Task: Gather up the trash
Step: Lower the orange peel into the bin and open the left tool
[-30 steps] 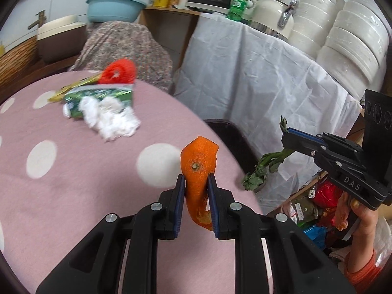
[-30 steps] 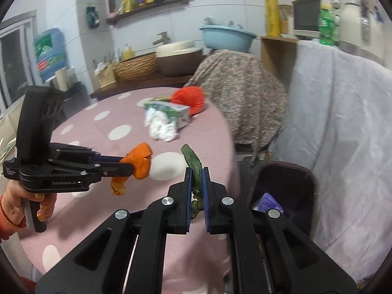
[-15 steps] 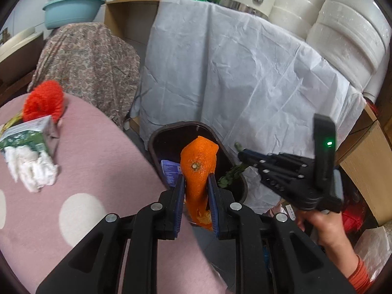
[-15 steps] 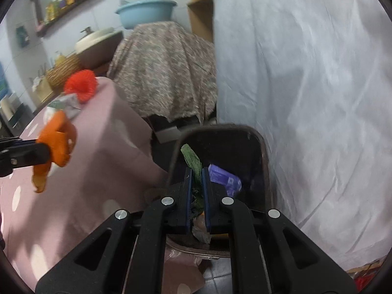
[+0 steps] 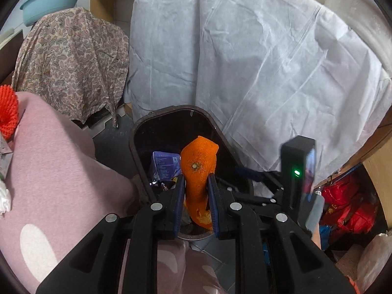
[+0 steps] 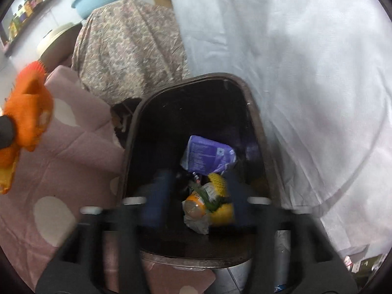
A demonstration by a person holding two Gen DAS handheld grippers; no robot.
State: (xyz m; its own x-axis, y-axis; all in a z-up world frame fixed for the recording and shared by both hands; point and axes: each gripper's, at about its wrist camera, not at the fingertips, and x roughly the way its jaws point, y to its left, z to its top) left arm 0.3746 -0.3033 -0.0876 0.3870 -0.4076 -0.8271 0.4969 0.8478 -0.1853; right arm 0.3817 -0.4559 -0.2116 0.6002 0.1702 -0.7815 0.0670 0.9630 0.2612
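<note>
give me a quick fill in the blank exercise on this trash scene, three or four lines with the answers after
1. The left gripper is shut on a piece of ____ peel.
2. The dark trash bin stands on the floor beside a pink tablecloth with white ____.
3. The wrapper lying inside the bin is ____ in colour.
4. The right gripper, its jaws opening, hangs over the ____.

Missing words: orange; dots; purple; bin

Left gripper (image 5: 196,203): black plastic body, blue pads on the fingers (image 5: 180,203), silver round screws on the linkages. Right gripper (image 6: 193,201): same black build, blue pads, motion-blurred; small green light glows on its black block.
</note>
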